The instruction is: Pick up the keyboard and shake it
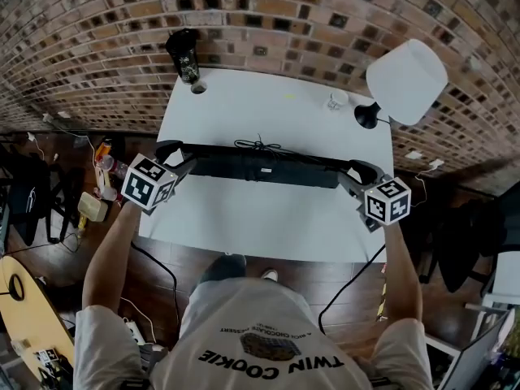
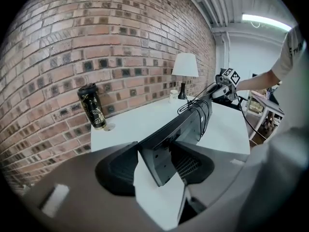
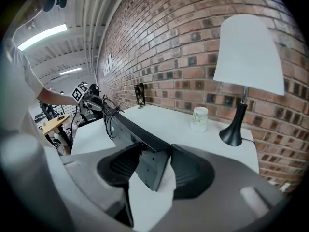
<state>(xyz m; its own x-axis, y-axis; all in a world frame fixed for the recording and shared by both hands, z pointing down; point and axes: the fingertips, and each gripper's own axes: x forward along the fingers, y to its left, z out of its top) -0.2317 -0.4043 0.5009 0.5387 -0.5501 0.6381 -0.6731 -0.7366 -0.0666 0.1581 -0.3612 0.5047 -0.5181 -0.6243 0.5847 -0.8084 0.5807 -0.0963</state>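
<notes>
Both ends of the keyboard (image 1: 268, 167) are clamped, one in your left gripper (image 1: 180, 157) and one in your right gripper (image 1: 353, 174), holding it tilted over the white table (image 1: 268, 218). A bundled cable (image 1: 258, 146) rides on it. Beyond stand a cup (image 1: 338, 100), a lamp (image 1: 405, 80) and a black tumbler (image 1: 184, 55) along the brick wall (image 1: 284, 6).

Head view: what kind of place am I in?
Likely a loft-style office or lab: a white table against a bare brick wall, a lamp on it, a strip light overhead.
</notes>
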